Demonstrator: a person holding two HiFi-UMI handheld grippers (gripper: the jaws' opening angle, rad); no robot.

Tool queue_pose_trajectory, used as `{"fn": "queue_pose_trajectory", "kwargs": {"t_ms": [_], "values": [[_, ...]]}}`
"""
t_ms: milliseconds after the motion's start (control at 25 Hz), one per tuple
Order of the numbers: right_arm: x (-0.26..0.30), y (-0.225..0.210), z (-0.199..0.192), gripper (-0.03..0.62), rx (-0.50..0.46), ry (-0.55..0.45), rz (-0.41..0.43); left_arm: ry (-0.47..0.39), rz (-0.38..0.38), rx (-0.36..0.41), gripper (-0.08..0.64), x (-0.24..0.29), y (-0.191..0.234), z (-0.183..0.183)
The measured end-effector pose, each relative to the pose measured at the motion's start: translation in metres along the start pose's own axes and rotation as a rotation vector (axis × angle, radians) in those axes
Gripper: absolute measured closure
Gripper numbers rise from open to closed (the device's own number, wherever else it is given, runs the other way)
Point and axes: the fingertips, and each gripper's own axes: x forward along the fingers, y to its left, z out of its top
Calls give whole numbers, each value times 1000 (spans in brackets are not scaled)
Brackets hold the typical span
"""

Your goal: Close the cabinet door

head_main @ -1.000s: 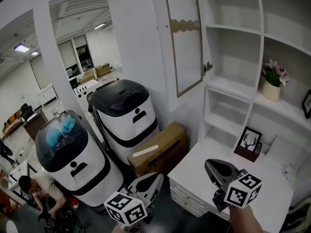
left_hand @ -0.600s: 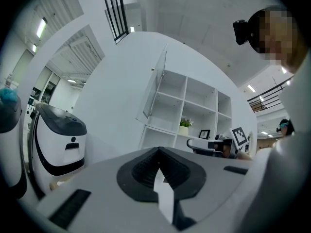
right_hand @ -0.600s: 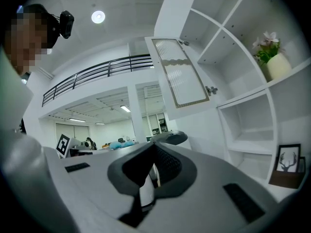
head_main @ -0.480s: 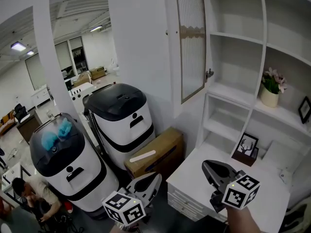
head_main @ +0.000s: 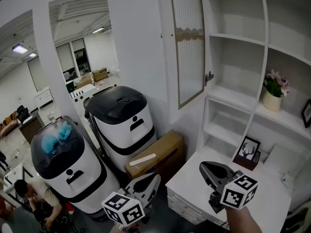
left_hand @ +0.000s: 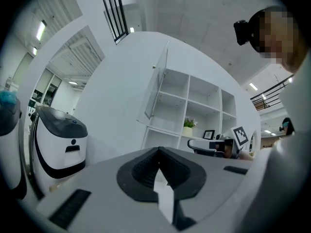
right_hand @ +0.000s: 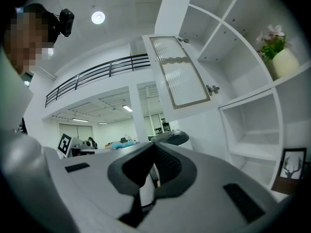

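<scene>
The cabinet door [head_main: 189, 42], a white frame with ribbed glass, stands swung open to the left of the white shelf unit [head_main: 243, 38], hinged on its right edge. The door also shows in the left gripper view [left_hand: 158, 89] and the right gripper view [right_hand: 180, 72]. My left gripper [head_main: 154, 177] is low in the head view, shut and holding nothing, well below and short of the door. My right gripper [head_main: 203, 166] is shut and holding nothing over the white counter [head_main: 194, 181], also below the door. Each gripper points level toward the cabinet.
Two white-and-black bin-shaped machines [head_main: 124, 115] [head_main: 68, 164] and a cardboard box [head_main: 155, 154] stand on the floor left of the counter. A flower pot [head_main: 273, 93] and a deer picture [head_main: 248, 147] sit on the shelves. A person [head_main: 29, 193] crouches at the bottom left.
Both grippers have edged a little forward and up toward the cabinet, still shut. The door hangs at the same open angle.
</scene>
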Motion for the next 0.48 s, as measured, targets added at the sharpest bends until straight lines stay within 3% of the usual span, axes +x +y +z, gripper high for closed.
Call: {"fn": "queue_pose_trajectory", "kwargs": {"t_ms": [480], "values": [[-2, -58, 18, 588, 19, -4, 29, 1, 41, 11, 554, 58, -6, 7]]}}
